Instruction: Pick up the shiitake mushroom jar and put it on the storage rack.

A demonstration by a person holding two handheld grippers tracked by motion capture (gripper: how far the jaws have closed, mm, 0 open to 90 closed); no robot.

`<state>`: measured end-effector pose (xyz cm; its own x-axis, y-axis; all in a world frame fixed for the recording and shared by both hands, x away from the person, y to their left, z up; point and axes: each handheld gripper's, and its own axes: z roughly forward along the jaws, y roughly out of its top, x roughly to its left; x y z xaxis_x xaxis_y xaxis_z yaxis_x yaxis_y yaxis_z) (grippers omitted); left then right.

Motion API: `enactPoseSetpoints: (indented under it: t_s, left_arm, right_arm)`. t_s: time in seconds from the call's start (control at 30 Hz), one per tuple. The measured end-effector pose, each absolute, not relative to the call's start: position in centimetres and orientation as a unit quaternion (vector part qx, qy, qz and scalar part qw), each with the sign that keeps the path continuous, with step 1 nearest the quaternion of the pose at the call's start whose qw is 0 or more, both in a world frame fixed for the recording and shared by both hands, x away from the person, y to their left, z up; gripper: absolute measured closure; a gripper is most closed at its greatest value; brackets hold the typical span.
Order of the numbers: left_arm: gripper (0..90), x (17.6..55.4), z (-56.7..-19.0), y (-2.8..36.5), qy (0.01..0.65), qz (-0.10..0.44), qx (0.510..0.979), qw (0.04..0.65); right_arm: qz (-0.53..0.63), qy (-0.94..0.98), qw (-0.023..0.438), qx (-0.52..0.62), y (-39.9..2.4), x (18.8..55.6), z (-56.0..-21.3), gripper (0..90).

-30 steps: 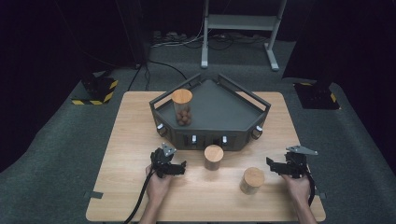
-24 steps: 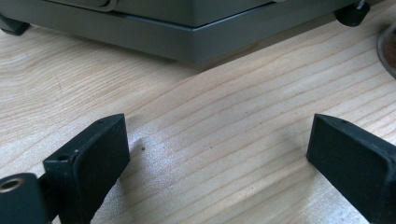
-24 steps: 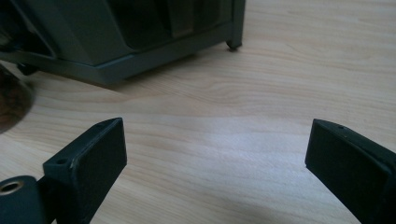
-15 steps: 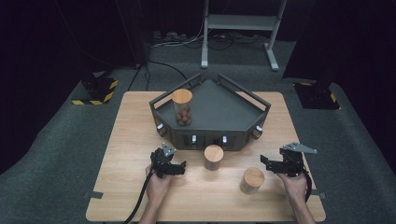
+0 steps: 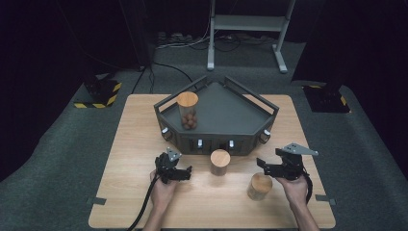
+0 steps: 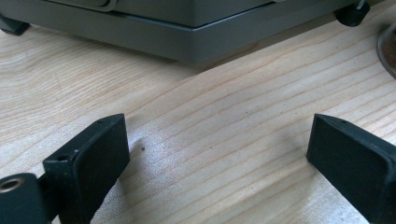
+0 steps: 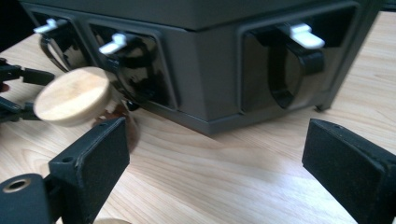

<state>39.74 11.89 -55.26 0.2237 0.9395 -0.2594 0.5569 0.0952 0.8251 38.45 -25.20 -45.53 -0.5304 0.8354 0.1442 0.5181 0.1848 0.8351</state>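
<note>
wooden table point(image 5: 144, 134); left claw point(image 5: 188, 169) open, empty; right claw point(image 5: 260, 163) open, jaws just narrowing, empty.

Black left tongs point(image 5: 185, 172) and black right tongs point(image 5: 262, 165), pale striped-grain wooden desk point(image 5: 134, 144) beneath them, light wood lids on two jars point(image 5: 220, 161) between the tongs, dark grey tray point(image 5: 226, 115) beyond them, white latches point(image 7: 306, 35) on its front

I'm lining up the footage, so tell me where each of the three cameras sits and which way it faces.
High view: above the person's side, looking forward and down on the table, both forearms entering below.
Left gripper view: rides the left gripper, low over the wood, facing the grey tray; open jaws.
Right gripper view: rides the right gripper, facing the tray front; open jaws.
Shared: the middle jar.
</note>
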Motion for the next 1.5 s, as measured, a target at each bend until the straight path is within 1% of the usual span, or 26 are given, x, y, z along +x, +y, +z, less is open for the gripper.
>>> enactPoseSetpoints:
  t_s: [0.33, 0.8, 1.07, 1.1, 1.33, 1.5]
  left_arm:
    - [5.7, 39.7, -55.3, 11.9, 0.586, 0.212, 0.638, 0.452]
    - [5.6, 39.7, -55.3, 11.9, 0.585, 0.213, 0.639, 0.452]
    - [5.6, 39.7, -55.3, 11.9, 0.586, 0.212, 0.637, 0.453]
    - [5.6, 39.7, -55.3, 11.9, 0.586, 0.212, 0.637, 0.453]
    - [5.5, 39.7, -55.3, 11.9, 0.586, 0.212, 0.638, 0.453]
    - [5.3, 39.7, -55.3, 11.9, 0.586, 0.212, 0.638, 0.453]
  right_arm:
    - [0.469, 0.756, 0.166, 0.425, -22.7, 38.3, -44.1, 7.8]
    - [0.48, 0.763, 0.149, 0.406, -19.1, 38.1, -43.7, 8.9]
    - [0.475, 0.772, 0.146, 0.396, -17.0, 37.7, -43.8, 9.2]
    - [0.473, 0.774, 0.143, 0.395, -16.3, 37.6, -44.1, 9.3]
    - [0.468, 0.779, 0.131, 0.397, -14.5, 37.0, -44.8, 9.4]
    - [0.462, 0.782, 0.132, 0.396, -13.4, 36.7, -45.1, 9.4]
